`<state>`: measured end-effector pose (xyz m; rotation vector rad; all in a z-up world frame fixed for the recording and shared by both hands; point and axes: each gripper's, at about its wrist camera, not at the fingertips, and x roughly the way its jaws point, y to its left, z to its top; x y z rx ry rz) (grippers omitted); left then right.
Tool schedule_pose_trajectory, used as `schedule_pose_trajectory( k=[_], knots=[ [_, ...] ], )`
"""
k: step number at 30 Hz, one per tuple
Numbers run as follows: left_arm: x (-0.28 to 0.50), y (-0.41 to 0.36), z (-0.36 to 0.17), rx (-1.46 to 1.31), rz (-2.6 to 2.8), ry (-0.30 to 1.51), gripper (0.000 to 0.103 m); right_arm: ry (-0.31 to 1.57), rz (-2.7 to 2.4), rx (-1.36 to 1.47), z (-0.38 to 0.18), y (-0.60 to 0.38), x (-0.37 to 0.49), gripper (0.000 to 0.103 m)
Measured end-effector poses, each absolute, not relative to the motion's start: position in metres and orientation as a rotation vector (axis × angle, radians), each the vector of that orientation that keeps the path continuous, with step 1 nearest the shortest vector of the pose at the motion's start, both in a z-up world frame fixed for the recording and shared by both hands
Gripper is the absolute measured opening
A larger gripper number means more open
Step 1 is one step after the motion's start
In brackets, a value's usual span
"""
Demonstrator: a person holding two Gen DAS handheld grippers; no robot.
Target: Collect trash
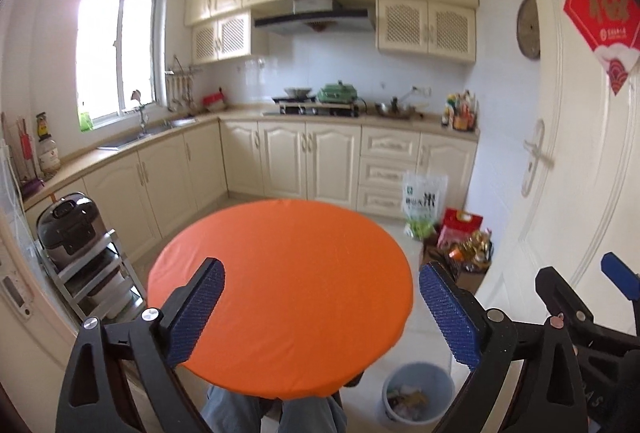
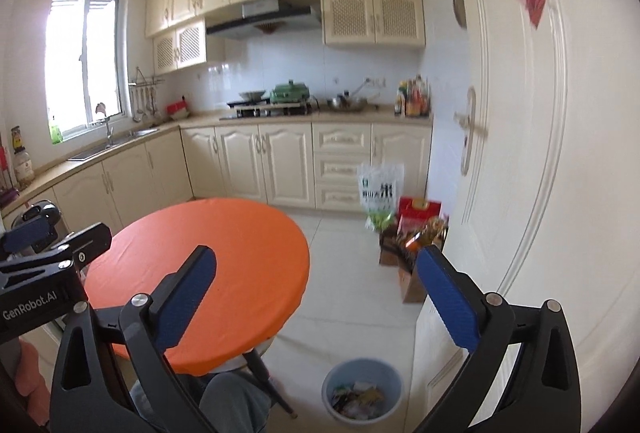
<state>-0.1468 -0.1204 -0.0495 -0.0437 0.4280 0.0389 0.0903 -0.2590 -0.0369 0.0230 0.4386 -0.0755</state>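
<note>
Kitchen scene: round orange-clothed tabletop [image 1: 288, 273] bare; trash apparently sits in blue plastic bin [image 2: 362, 393]; both grippers' fingers [image 1: 200, 309] apart, empty.

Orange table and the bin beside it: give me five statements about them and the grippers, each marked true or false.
1. The orange table has trash lying on it. False: its top is bare.
2. The blue bin holds trash. True.
3. The bin stands on the table. False: it stands on the floor beside it.
4. The left gripper is open, holding nothing. True.
5. The right gripper is shut on a wrapper. False: it is open and holds nothing.
</note>
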Motion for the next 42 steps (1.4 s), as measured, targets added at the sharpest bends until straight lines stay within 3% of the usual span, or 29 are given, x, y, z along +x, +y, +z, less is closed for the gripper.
schedule_pose_trajectory(
  k=[10,16,42],
  knots=[
    [-0.243,-0.121,-0.065,-0.067,0.022,0.360,0.102,0.340,-0.041,-0.061,-0.022,-0.234,0.063,0.103],
    [-0.262,-0.109,-0.076,-0.070,0.032,0.347,0.102,0.321,-0.052,-0.057,-0.019,-0.231,0.057,0.103],
    [-0.183,-0.096,-0.069,-0.078,0.050,0.360,0.102,0.321,-0.073,-0.042,-0.020,-0.237,0.071,0.103]
  ],
)
